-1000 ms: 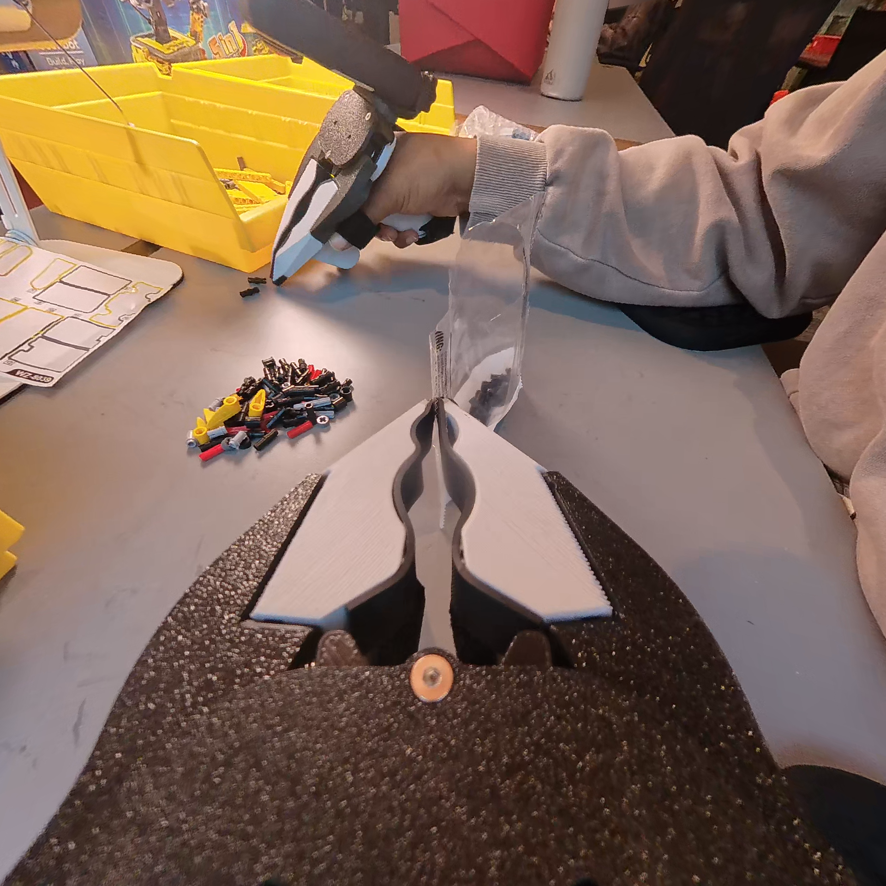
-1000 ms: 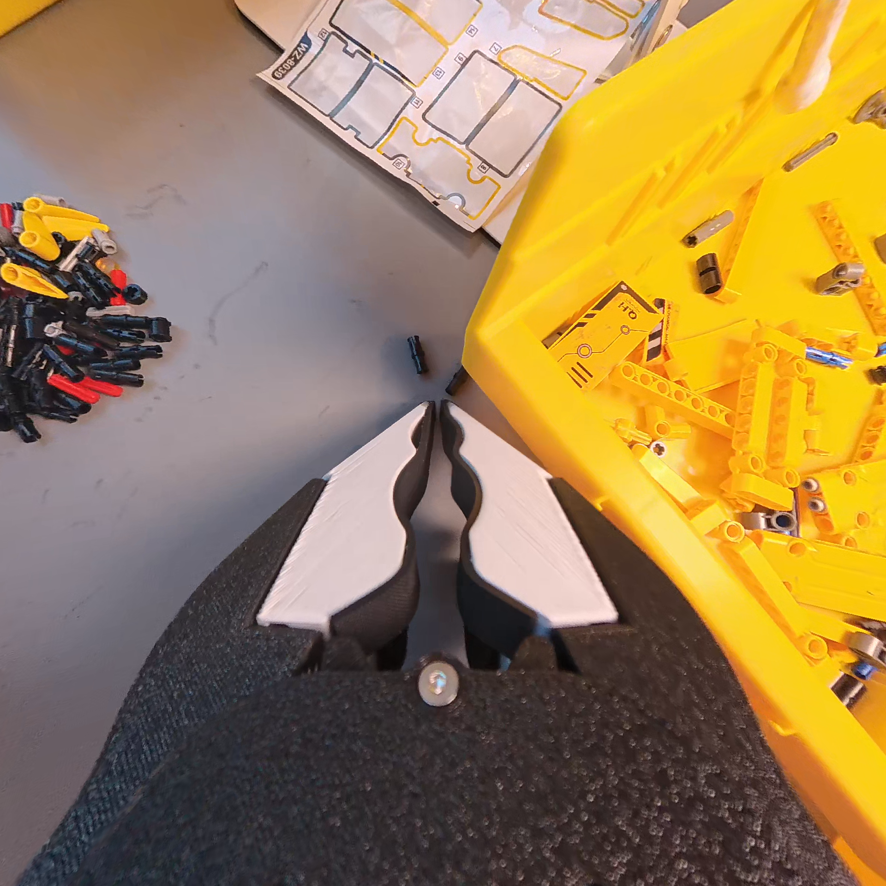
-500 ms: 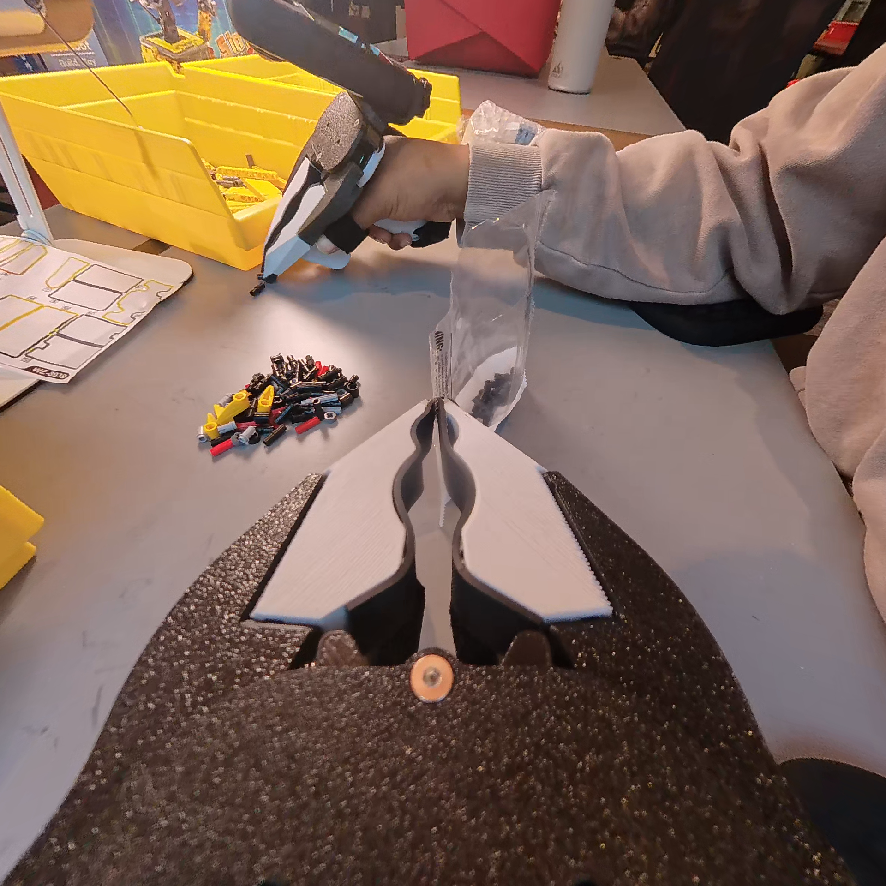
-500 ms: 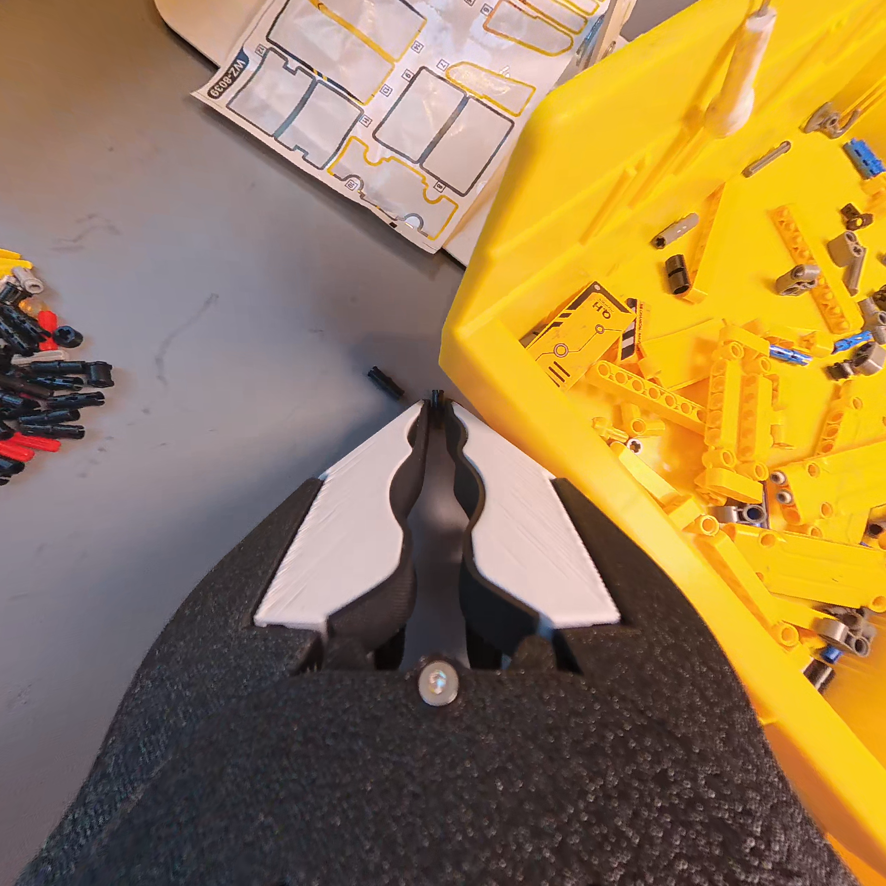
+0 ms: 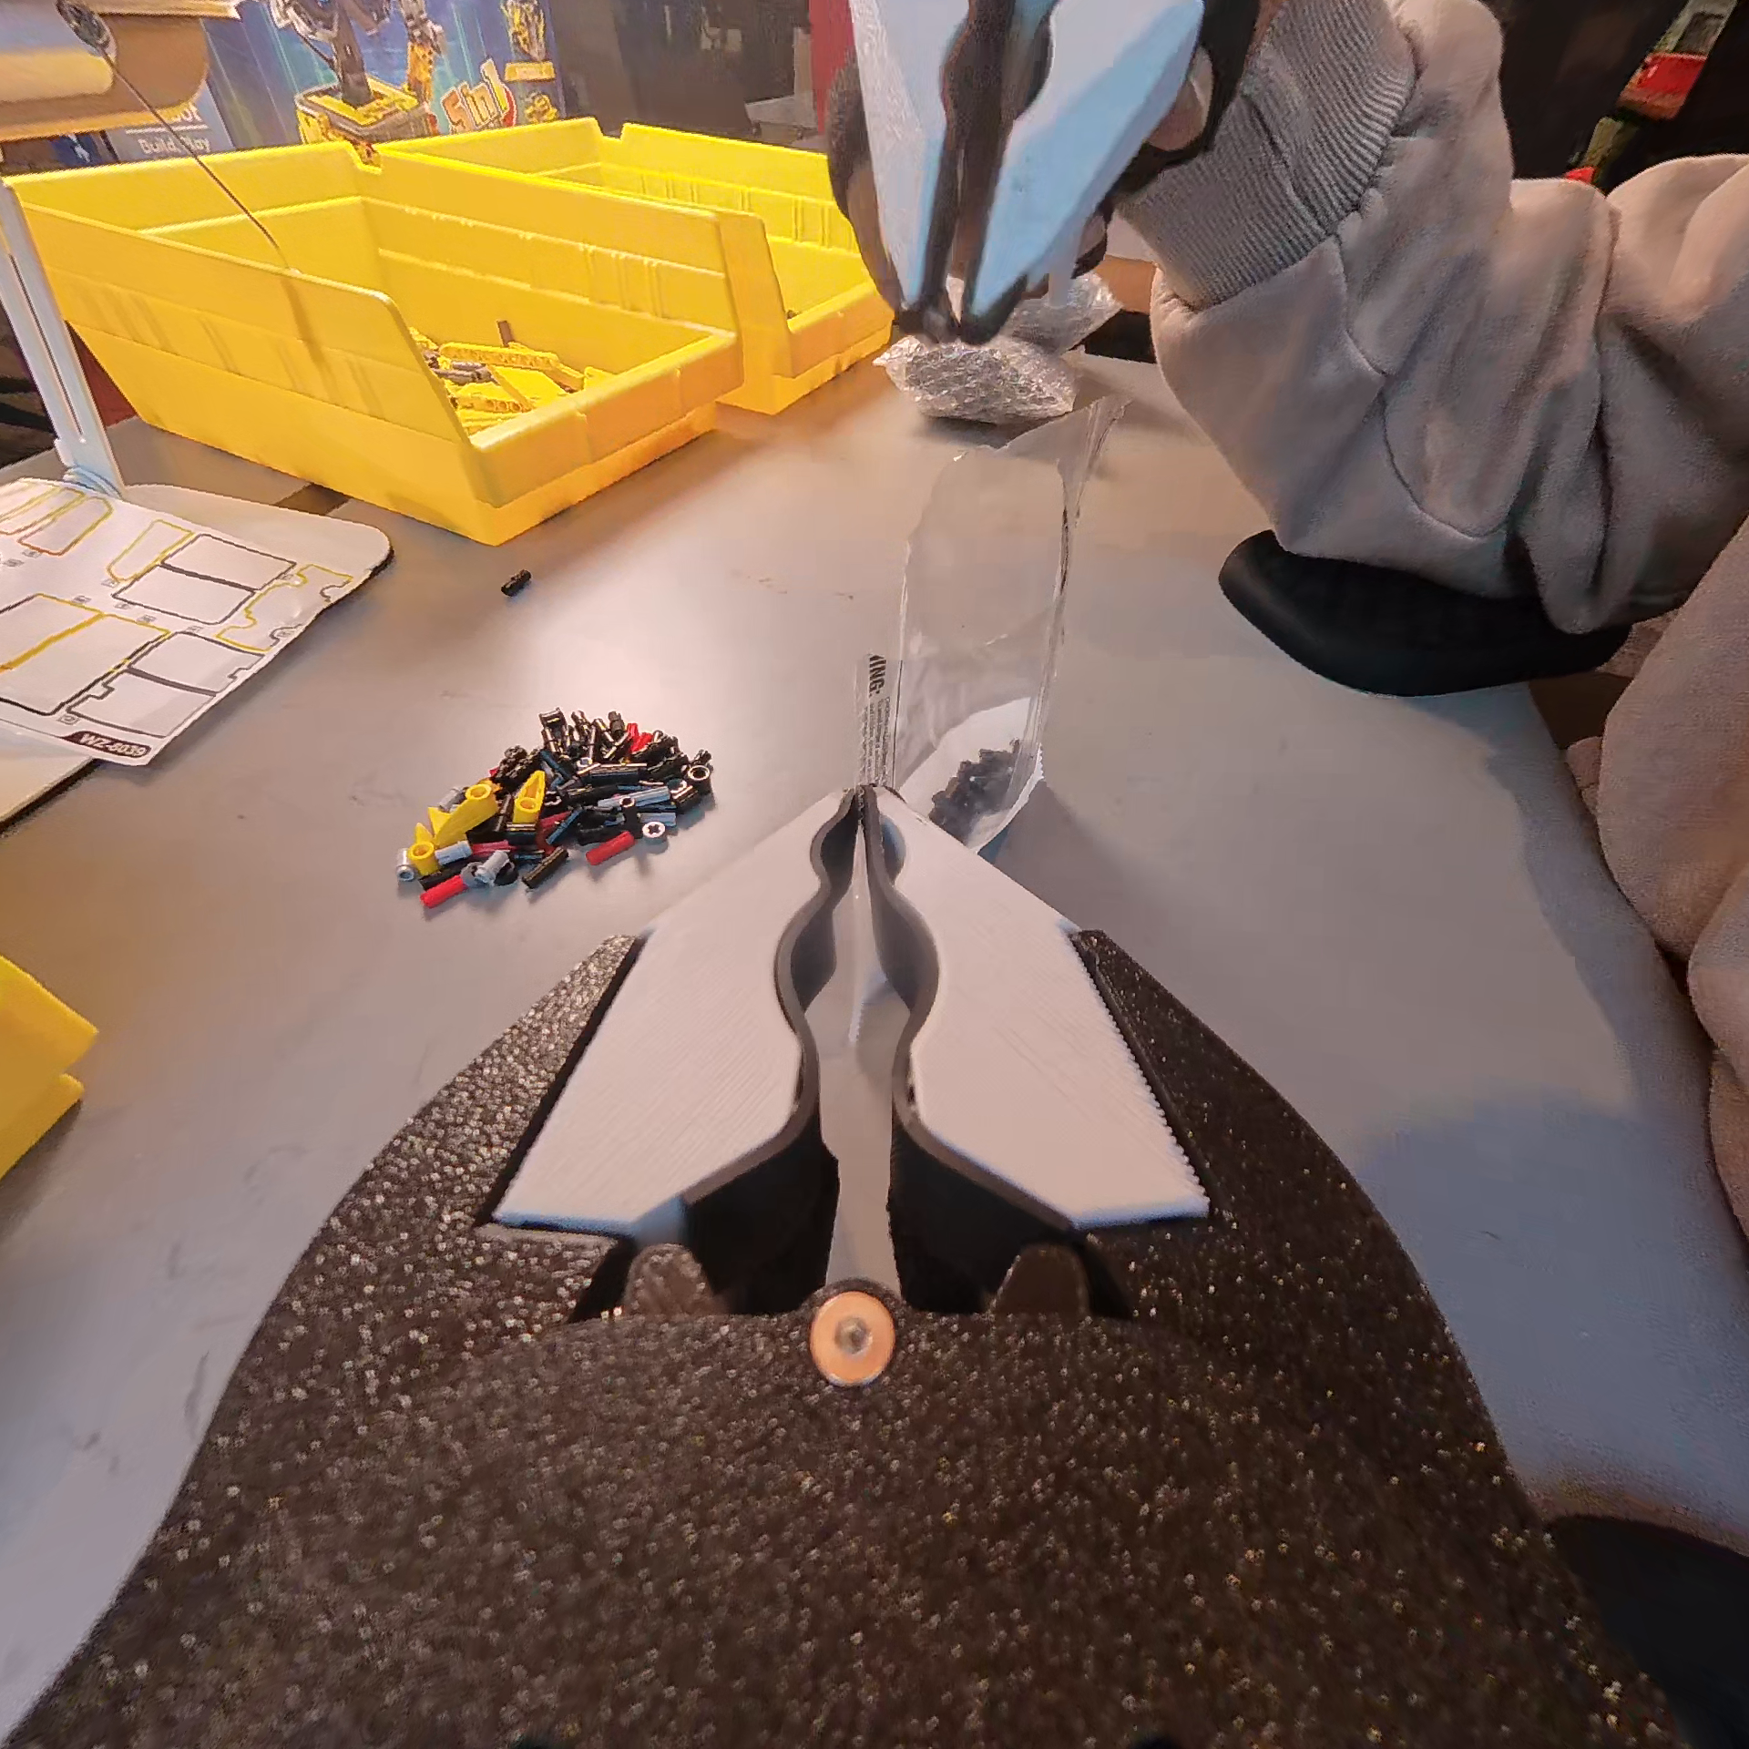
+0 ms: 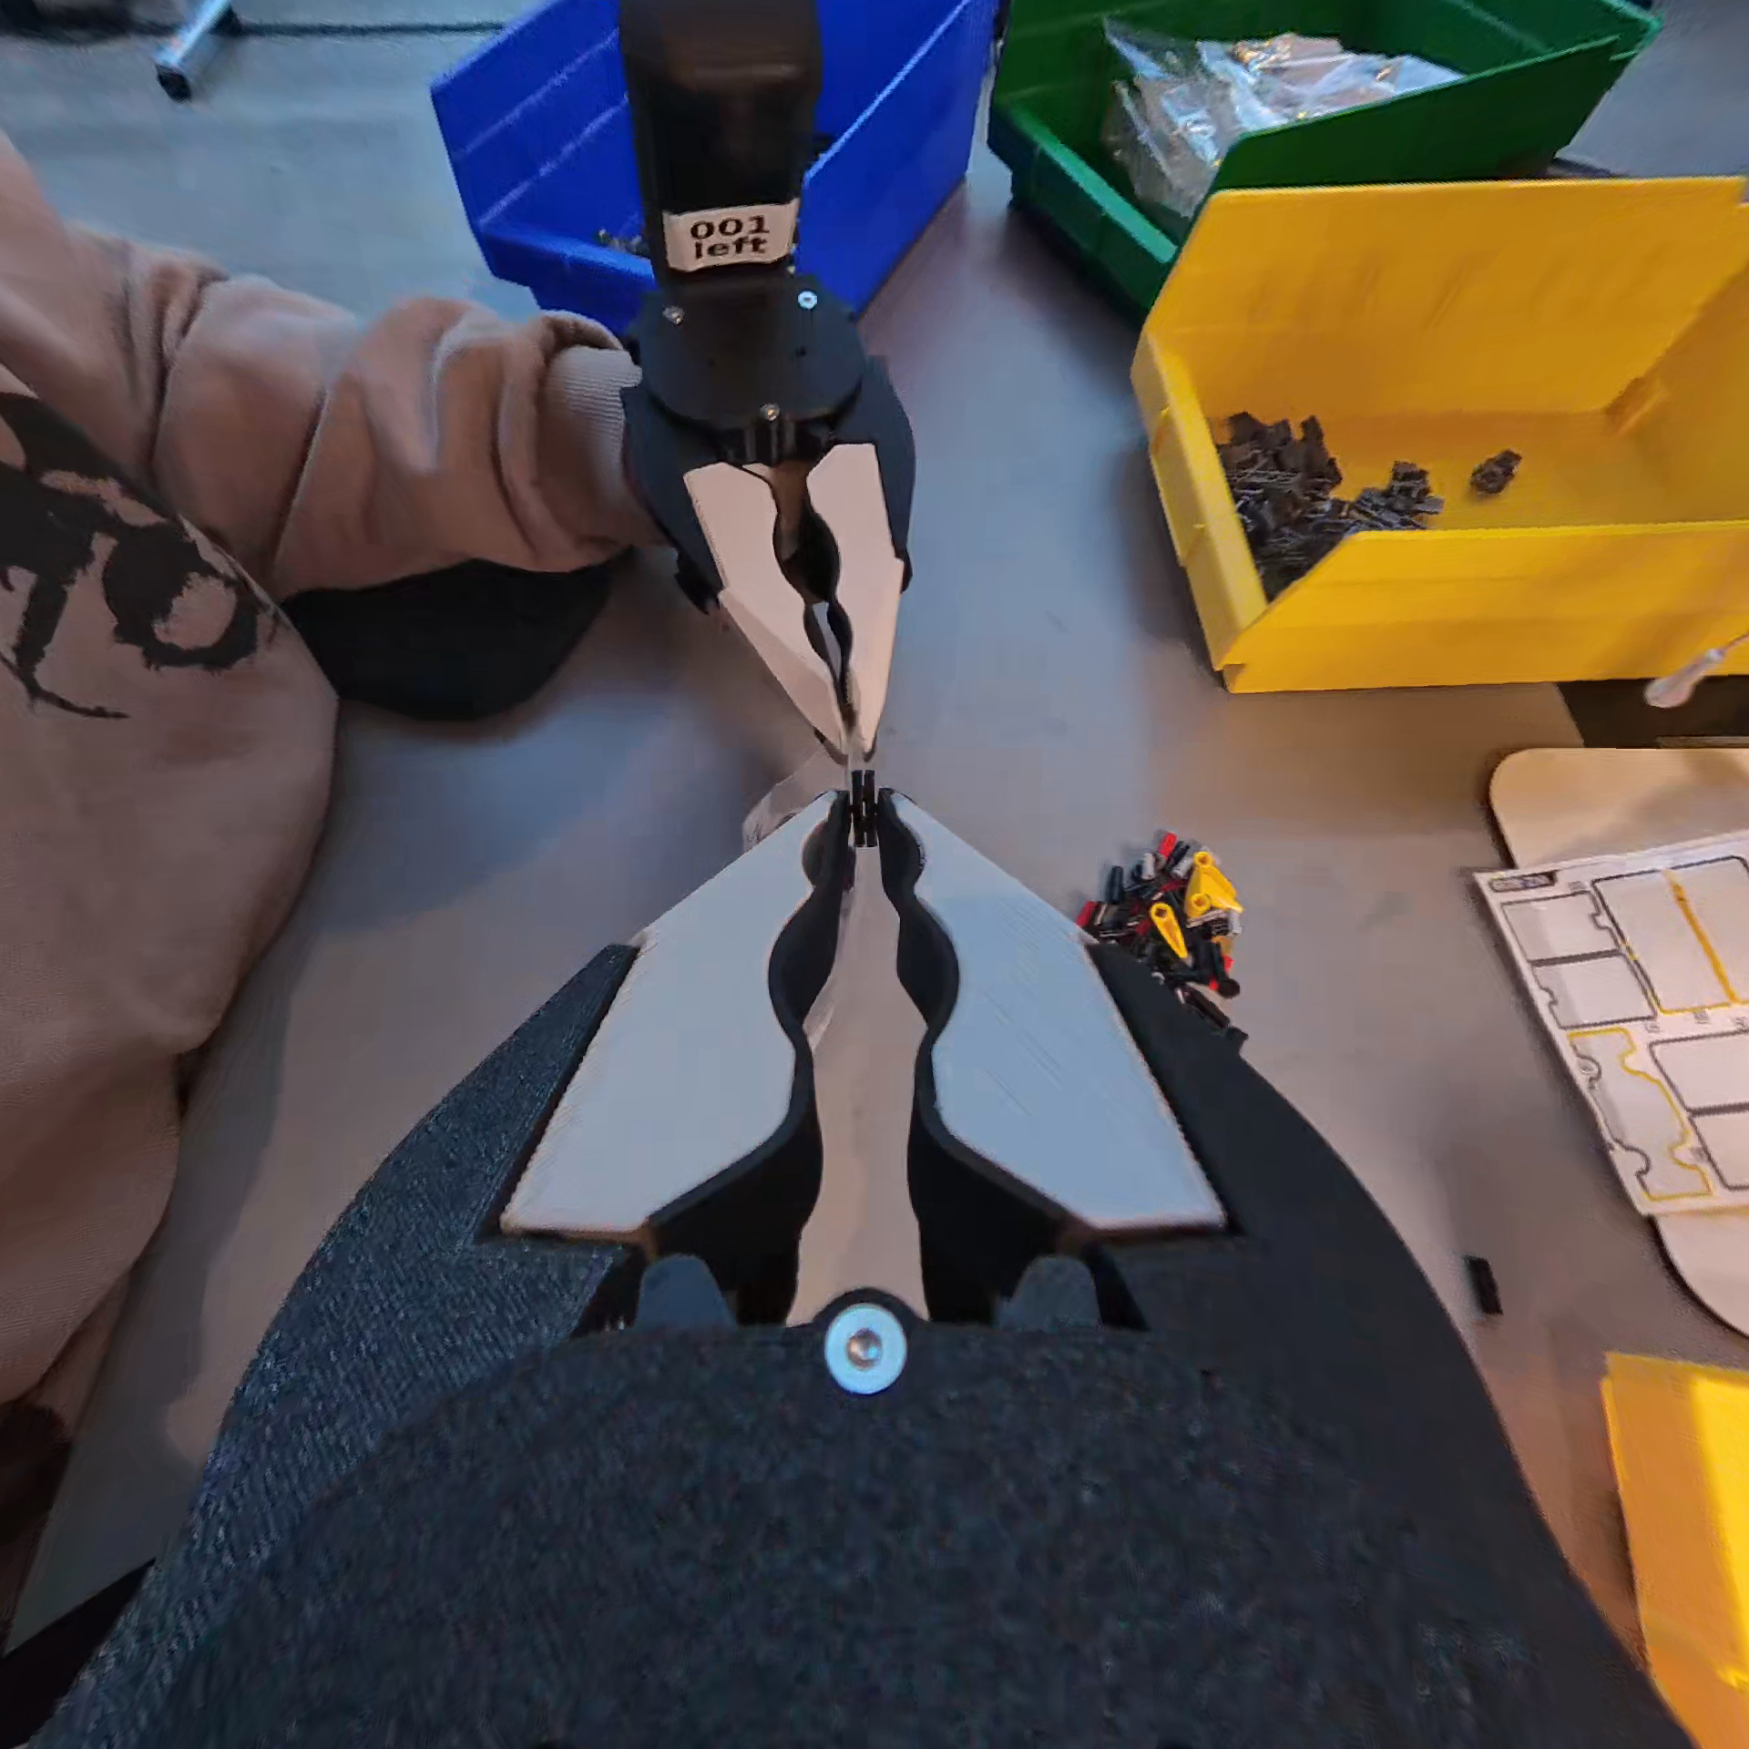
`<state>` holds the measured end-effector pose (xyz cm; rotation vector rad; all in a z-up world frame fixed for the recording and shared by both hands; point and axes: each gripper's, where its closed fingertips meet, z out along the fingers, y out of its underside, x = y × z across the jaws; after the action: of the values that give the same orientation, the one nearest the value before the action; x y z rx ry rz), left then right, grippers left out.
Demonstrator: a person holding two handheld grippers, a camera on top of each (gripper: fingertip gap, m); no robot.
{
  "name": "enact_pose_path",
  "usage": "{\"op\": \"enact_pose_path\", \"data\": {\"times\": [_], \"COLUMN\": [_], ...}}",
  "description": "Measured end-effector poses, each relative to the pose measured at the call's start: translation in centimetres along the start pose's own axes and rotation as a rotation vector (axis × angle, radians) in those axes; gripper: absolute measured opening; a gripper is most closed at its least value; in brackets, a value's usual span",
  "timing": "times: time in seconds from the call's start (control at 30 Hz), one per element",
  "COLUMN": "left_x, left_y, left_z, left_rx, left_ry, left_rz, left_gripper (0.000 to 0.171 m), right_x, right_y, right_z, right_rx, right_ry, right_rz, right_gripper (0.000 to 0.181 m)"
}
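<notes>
My left gripper is shut on the lower edge of a clear plastic bag. The bag stands upright over the grey table, open end up, with several black pins in its bottom. My right gripper is shut on a small black pin, tip to tip with the left gripper. In the left wrist view the right gripper hangs above and behind the bag's top. A pile of small black, red and yellow parts lies left of the bag.
Yellow bins with parts stand at the back left. A loose black pin and a sticker sheet lie near them. A crumpled bag of parts lies behind. Blue, green and yellow bins stand beyond the left gripper. About 9 cm separates my left fingertips from my right.
My right gripper closed on a black pin beside the yellow bin, lifted it and swung over to above the bag. My left gripper kept hold of the bag.
</notes>
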<state>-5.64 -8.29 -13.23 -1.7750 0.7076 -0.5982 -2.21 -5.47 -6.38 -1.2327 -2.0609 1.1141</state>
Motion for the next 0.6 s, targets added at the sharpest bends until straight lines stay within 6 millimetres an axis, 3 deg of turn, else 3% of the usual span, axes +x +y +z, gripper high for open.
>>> {"op": "enact_pose_path", "data": {"times": [0.13,0.2,0.27,0.33,0.4,0.47,0.53,0.6], "left_x": [0.1,0.1,0.1,0.0,0.0,0.0,0.0,0.0], "left_y": [0.0,0.0,-0.1,0.0,0.0,0.0,0.1,0.1], "left_z": [0.0,0.0,-0.1,-0.1,-0.1,0.0,0.0,0.1], "left_rx": [-0.004,-0.004,-0.003,-0.005,-0.005,-0.007,-0.01,-0.011], "left_ry": [-0.003,-0.006,-0.008,-0.009,-0.009,-0.009,-0.008,-0.006], "left_rz": [0.007,0.009,0.009,0.01,0.01,0.01,0.009,0.008], "left_gripper": [0.0,0.0,0.0,0.0,0.0,0.0,0.0,0.0], "right_x": [-0.8,-0.9,0.6,4.2,9.7,14.2,16.0,17.6], "right_y": [1.1,0.5,-0.3,0.4,4.3,10.3,14.1,15.9], "right_z": [1.2,0.9,-0.1,-1.4,-2.8,-4.1,-3.5,-2.7], "right_rx": [-0.058,-0.005,0.075,0.101,0.015,-0.152,-0.178,-0.168], "right_ry": [-0.041,-0.066,-0.03,0.112,0.353,0.558,0.598,0.648], "right_rz": [0.002,0.02,0.058,0.127,0.207,0.296,0.406,0.469], "right_gripper": [0.012,0.018,0.018,0.018,0.018,0.018,0.022,0.026]}}
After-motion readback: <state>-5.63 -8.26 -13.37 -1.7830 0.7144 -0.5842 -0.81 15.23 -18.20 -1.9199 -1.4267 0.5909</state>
